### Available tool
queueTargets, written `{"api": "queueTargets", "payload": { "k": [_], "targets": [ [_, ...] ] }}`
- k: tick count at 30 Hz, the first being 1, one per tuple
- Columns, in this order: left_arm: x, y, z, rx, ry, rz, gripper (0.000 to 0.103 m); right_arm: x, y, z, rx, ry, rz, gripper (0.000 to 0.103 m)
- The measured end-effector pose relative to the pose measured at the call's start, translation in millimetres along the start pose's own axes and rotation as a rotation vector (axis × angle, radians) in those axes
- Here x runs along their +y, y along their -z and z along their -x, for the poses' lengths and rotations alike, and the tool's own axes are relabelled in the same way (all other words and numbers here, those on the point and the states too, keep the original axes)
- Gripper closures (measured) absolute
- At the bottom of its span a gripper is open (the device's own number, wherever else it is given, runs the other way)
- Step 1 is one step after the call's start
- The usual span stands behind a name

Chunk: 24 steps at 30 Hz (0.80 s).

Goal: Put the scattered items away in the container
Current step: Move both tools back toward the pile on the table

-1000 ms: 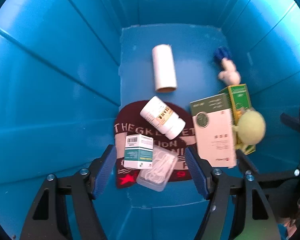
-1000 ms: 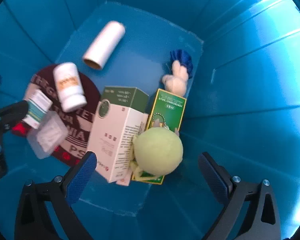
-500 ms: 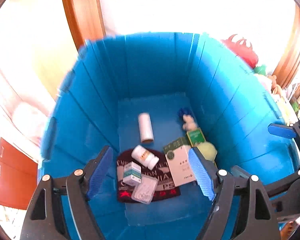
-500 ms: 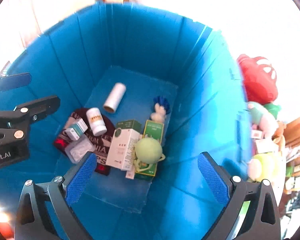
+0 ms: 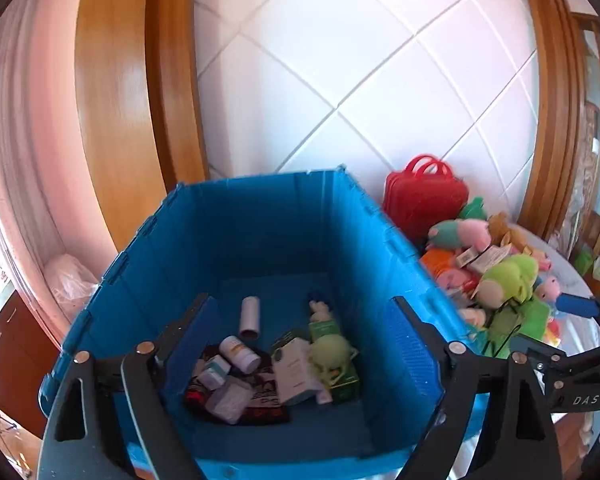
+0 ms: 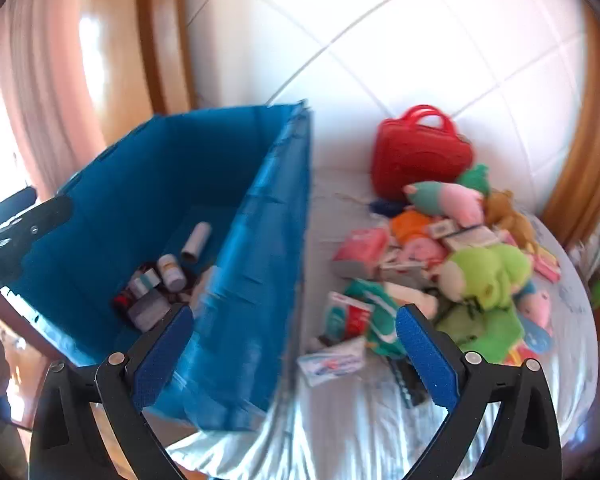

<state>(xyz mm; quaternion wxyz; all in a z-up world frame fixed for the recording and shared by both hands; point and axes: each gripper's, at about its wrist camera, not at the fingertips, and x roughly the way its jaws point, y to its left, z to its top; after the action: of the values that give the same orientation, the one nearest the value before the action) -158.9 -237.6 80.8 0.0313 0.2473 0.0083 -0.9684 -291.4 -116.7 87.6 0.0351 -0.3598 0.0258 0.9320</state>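
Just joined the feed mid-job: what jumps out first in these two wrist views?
The deep blue bin fills the left of both views, with boxes, a white bottle and a green ball lying on its floor. To its right, a bright toy pile lies on the white sheet, with a red case behind it. Both the left claw and right claw are open and empty.

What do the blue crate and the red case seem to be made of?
The blue crate: probably rigid plastic, matte, with ribbed panel walls and notched rim. The red case: likely hard glossy plastic, with moulded loop handles and light sheen. The blur leaves both uncertain.
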Motion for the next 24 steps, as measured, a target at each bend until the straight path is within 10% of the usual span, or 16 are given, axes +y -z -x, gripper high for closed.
{"api": "queueTargets", "payload": {
  "k": [9,24],
  "targets": [
    [-122.8,29.6,47.0,-0.086,0.093,0.011,0.002,-120.5,77.6,61.7,-0.079,0.204,-0.062,0.0],
    [-224.3,61.9,3.5,0.058,0.222,-0.094,0.002,-255.5,159.3,74.0,0.029,0.35,-0.315,0.0]
  ]
}}
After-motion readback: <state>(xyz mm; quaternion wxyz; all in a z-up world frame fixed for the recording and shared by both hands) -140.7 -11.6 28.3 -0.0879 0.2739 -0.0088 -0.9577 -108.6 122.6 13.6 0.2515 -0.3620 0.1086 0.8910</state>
